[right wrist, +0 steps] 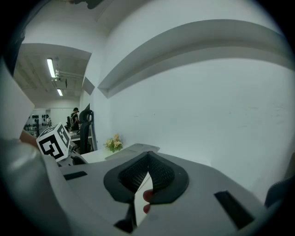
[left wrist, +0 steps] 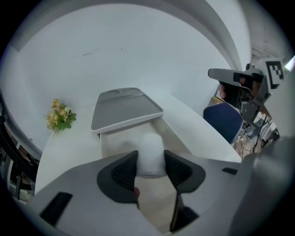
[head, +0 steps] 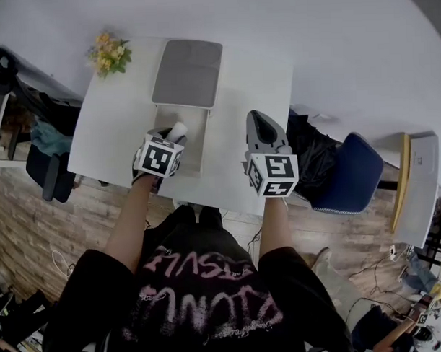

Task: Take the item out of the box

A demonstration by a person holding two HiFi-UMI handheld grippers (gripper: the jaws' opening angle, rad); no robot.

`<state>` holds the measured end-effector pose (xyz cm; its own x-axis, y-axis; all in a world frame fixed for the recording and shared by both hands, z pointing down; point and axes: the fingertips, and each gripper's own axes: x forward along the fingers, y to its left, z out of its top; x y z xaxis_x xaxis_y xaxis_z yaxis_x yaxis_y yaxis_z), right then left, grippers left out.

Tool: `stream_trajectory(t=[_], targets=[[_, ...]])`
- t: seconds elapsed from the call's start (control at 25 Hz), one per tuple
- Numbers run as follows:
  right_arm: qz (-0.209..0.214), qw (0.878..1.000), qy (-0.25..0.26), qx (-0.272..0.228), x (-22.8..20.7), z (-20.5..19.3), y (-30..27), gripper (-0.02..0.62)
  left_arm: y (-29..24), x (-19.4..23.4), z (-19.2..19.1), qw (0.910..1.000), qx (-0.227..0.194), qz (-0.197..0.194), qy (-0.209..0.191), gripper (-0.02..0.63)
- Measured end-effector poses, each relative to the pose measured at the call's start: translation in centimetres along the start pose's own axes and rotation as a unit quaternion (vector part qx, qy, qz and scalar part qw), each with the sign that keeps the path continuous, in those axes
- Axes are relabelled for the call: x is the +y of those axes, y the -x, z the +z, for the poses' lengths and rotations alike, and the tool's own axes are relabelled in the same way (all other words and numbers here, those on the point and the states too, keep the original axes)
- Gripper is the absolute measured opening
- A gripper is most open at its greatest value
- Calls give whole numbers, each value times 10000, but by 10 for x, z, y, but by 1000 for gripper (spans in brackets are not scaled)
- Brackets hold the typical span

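An open white box (head: 202, 140) with its grey lid (head: 187, 72) swung back stands on the white table (head: 253, 77). My left gripper (head: 171, 135) is over the near part of the box, shut on a white rounded item (head: 178, 129). In the left gripper view the item (left wrist: 151, 144) stands upright between the dark pads (left wrist: 124, 171), with the box's wall (left wrist: 171, 133) and lid (left wrist: 125, 109) beyond it. My right gripper (head: 257, 118) hovers to the right of the box, over the table. It is shut (right wrist: 148, 156) with nothing in it.
A small bunch of yellow flowers (head: 109, 54) sits at the table's far left corner. A blue chair (head: 353, 178) with a black bag (head: 314, 155) stands to the right. A dark chair (head: 41, 165) is on the left. The person stands at the table's near edge.
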<state>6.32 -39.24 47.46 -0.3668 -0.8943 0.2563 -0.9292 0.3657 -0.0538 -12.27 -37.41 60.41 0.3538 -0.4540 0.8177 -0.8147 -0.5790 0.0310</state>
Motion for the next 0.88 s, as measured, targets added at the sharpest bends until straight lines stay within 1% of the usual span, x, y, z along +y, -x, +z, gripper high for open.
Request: stream_trajectory(t=[0.32, 0.56, 0.72, 0.88], targets=[[32, 9999, 24, -113, 9, 10, 7, 9, 32, 3, 25, 9966, -812, 146, 5, 181], [1, 9998, -5, -181, 11, 20, 10, 9, 58, 6, 44, 9922, -1220, 261, -11, 181], [-8, 9997, 24, -237, 14, 27, 11, 9, 77, 12, 57, 9870, -1570, 350, 6, 181], [-43, 9995, 42, -294, 16, 34, 14, 9, 101, 18, 73, 9784, -2016, 451, 48, 181]])
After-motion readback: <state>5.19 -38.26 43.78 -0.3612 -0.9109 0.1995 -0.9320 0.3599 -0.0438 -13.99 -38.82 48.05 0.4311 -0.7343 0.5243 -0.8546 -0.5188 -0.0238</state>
